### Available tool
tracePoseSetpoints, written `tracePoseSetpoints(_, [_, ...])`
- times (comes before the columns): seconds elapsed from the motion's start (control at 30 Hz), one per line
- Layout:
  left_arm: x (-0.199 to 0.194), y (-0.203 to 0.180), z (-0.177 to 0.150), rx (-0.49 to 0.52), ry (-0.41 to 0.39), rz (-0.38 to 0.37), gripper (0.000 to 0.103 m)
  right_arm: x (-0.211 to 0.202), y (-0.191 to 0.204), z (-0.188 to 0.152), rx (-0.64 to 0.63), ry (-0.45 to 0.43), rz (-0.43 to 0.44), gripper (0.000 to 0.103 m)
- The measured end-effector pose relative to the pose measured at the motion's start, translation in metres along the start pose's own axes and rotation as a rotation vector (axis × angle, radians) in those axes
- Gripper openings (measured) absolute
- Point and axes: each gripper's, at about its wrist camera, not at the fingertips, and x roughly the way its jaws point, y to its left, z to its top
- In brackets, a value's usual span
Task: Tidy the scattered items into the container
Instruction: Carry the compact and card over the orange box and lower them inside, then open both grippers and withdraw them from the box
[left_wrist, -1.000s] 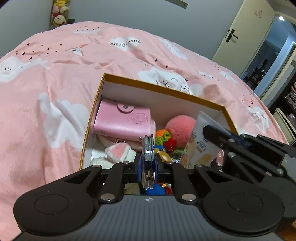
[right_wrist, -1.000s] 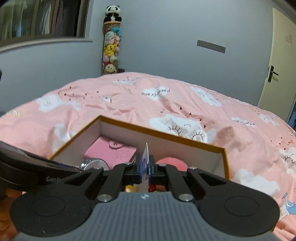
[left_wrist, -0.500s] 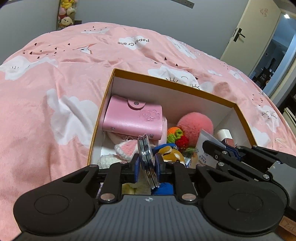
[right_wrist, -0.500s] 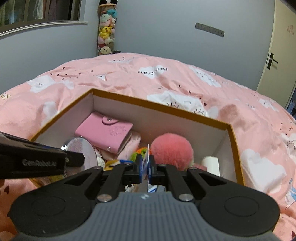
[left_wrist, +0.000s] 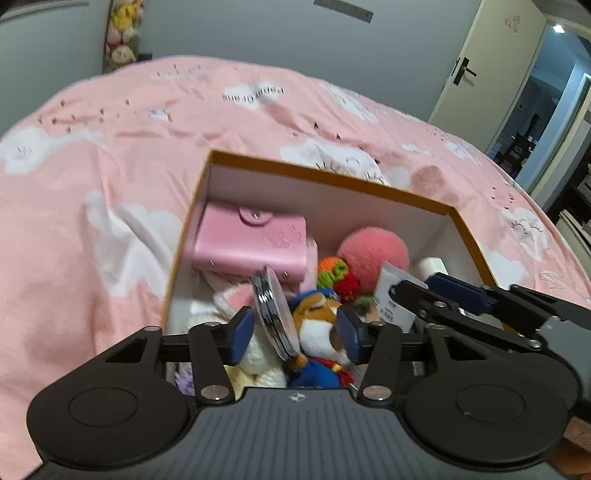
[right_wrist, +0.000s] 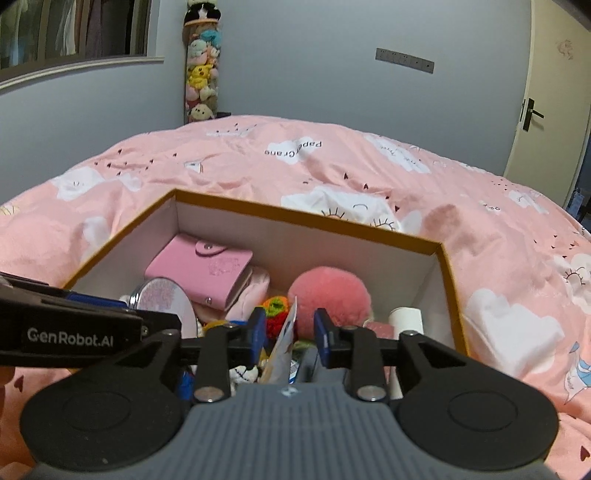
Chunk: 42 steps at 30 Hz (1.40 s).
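Note:
An orange-rimmed white box (left_wrist: 332, 177) lies on the pink bed, holding a pink wallet (left_wrist: 251, 240), a pink pompom (left_wrist: 373, 251), a crochet piece (left_wrist: 334, 275), a plush toy (left_wrist: 317, 325) and a white tube (right_wrist: 406, 317). Over the box's near end, my left gripper (left_wrist: 295, 332) has its jaws opening. A round silver mirror (left_wrist: 275, 314) tilts loosely between them, and neither pad presses it. To its right my right gripper (right_wrist: 289, 332) is also opening. A flat printed packet (right_wrist: 284, 339) leans between its pads, free of both.
The pink cloud-print duvet (right_wrist: 369, 166) surrounds the box (right_wrist: 332, 218) on all sides. A hanging column of plush toys (right_wrist: 201, 74) is on the far wall. A door (left_wrist: 480, 74) stands at the right with an open doorway beside it.
Both grippers were shut, the left on the mirror and the right on the packet. Their jaws have since parted, and the mirror and packet now lean loose over the box.

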Motion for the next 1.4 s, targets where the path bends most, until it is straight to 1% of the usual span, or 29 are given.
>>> tracePoseSetpoints(0.07, [-0.005,-0.001,0.001,0.005,-0.019,0.003,0.060,-0.005,-0.002,0.001,0.009,-0.012,0.001,0.044])
tracePoseSetpoints(0.13, [-0.011,-0.001,0.002,-0.002,-0.043,0.003,0.061,-0.010,-0.003,0.002,0.018,-0.025,0.003,0.047])
tracePoseSetpoints(0.2, [-0.018,-0.002,0.004,-0.002,-0.070,0.024,0.062,-0.014,-0.004,0.003,0.021,-0.036,0.004,0.052])
tracePoseSetpoints(0.27, [-0.026,-0.004,0.006,0.004,-0.106,0.061,0.064,-0.021,-0.005,0.005,0.018,-0.057,-0.009,0.065])
tracePoseSetpoints(0.3, [-0.030,-0.005,0.007,0.008,-0.128,0.075,0.066,-0.024,-0.005,0.005,0.018,-0.070,-0.017,0.068])
tracePoseSetpoints(0.33, [-0.035,-0.006,0.008,0.011,-0.150,0.087,0.070,-0.028,-0.006,0.006,0.018,-0.085,-0.025,0.080])
tracePoseSetpoints(0.37, [-0.040,-0.007,0.008,0.014,-0.176,0.101,0.073,-0.033,-0.006,0.007,0.019,-0.102,-0.028,0.088])
tracePoseSetpoints(0.4, [-0.044,-0.009,0.009,0.018,-0.198,0.113,0.074,-0.037,-0.007,0.007,0.020,-0.120,-0.029,0.089])
tracePoseSetpoints(0.47, [-0.052,-0.013,0.010,0.031,-0.244,0.142,0.082,-0.045,-0.008,0.007,0.024,-0.147,-0.032,0.089])
tracePoseSetpoints(0.53, [-0.059,-0.017,0.010,0.045,-0.287,0.174,0.087,-0.053,-0.010,0.008,0.039,-0.163,-0.027,0.091])
tracePoseSetpoints(0.6, [-0.066,-0.023,0.010,0.064,-0.329,0.201,0.088,-0.059,-0.014,0.010,0.078,-0.175,-0.013,0.095])
tracePoseSetpoints(0.67, [-0.071,-0.028,0.011,0.090,-0.352,0.212,0.089,-0.066,-0.019,0.012,0.127,-0.190,-0.002,0.097])
tracePoseSetpoints(0.77, [-0.078,-0.034,0.013,0.118,-0.369,0.223,0.090,-0.079,-0.026,0.014,0.184,-0.229,-0.015,0.101])
tracePoseSetpoints(0.83, [-0.082,-0.036,0.013,0.109,-0.379,0.222,0.091,-0.087,-0.029,0.015,0.209,-0.257,-0.030,0.102])
tracePoseSetpoints(0.9, [-0.083,-0.035,0.012,0.085,-0.372,0.208,0.092,-0.092,-0.031,0.014,0.236,-0.279,-0.057,0.102])
tracePoseSetpoints(0.97, [-0.079,-0.034,0.009,0.065,-0.339,0.194,0.093,-0.093,-0.033,0.011,0.255,-0.279,-0.077,0.102])
tracePoseSetpoints(1.03, [-0.074,-0.032,0.005,0.059,-0.307,0.191,0.093,-0.091,-0.034,0.006,0.267,-0.261,-0.075,0.102])
tracePoseSetpoints(1.17, [-0.062,-0.030,-0.007,0.063,-0.264,0.216,0.093,-0.085,-0.035,-0.009,0.284,-0.219,-0.057,0.102])
tracePoseSetpoints(1.4, [-0.043,-0.027,-0.024,0.065,-0.172,0.218,0.093,-0.074,-0.031,-0.034,0.249,-0.176,-0.077,0.102])
